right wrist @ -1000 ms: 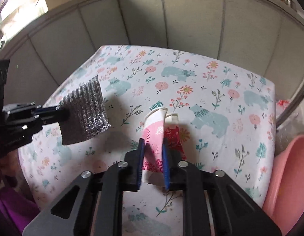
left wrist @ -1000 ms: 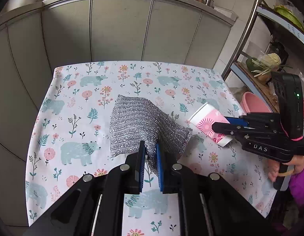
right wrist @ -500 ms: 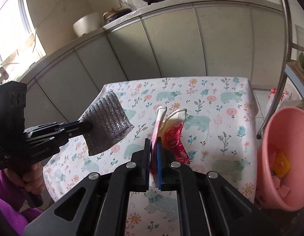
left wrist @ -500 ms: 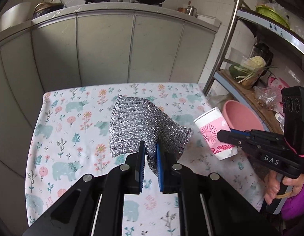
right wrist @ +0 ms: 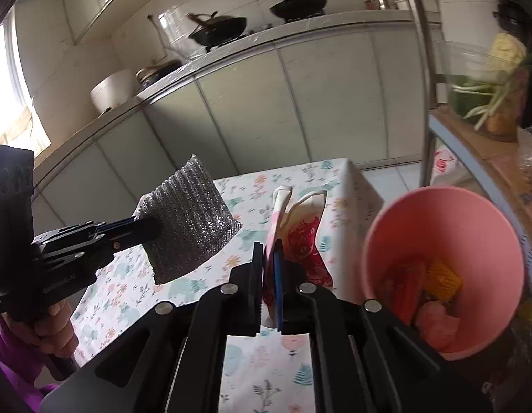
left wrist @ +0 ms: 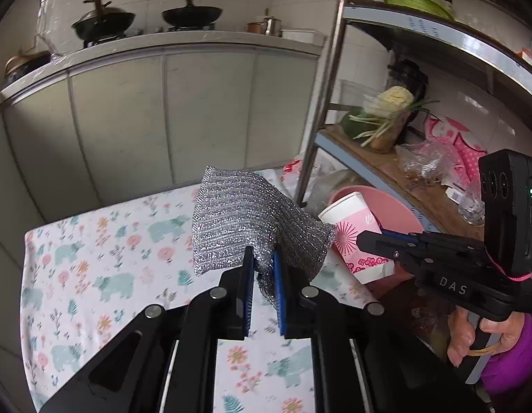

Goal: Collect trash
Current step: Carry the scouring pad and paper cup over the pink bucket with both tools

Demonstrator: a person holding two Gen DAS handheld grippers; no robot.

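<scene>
A silver mesh scouring cloth [left wrist: 252, 220] hangs in the air above the table, with my left gripper [left wrist: 264, 268] shut on its lower edge. The same cloth [right wrist: 190, 227] shows at the left of the right wrist view, held by the left gripper [right wrist: 145, 229]. My right gripper [right wrist: 268, 261] is shut on a squashed white and pink paper cup [right wrist: 300, 237], lifted off the table. In the left wrist view the paper cup [left wrist: 355, 234] sits in the right gripper [left wrist: 364, 241], in front of a pink bin [left wrist: 393, 206].
The pink bin [right wrist: 386, 227] at the right, beside the table, holds several scraps, one yellow. The table carries a floral cloth [left wrist: 104, 261]. A metal rack [left wrist: 321, 120] with vegetables and bags stands right. Grey cabinets and a counter with pans lie behind.
Both grippers have risen and swung right with the cloth and cup. The pink bin has come closer in both views, and the counter with pans has come into sight.
</scene>
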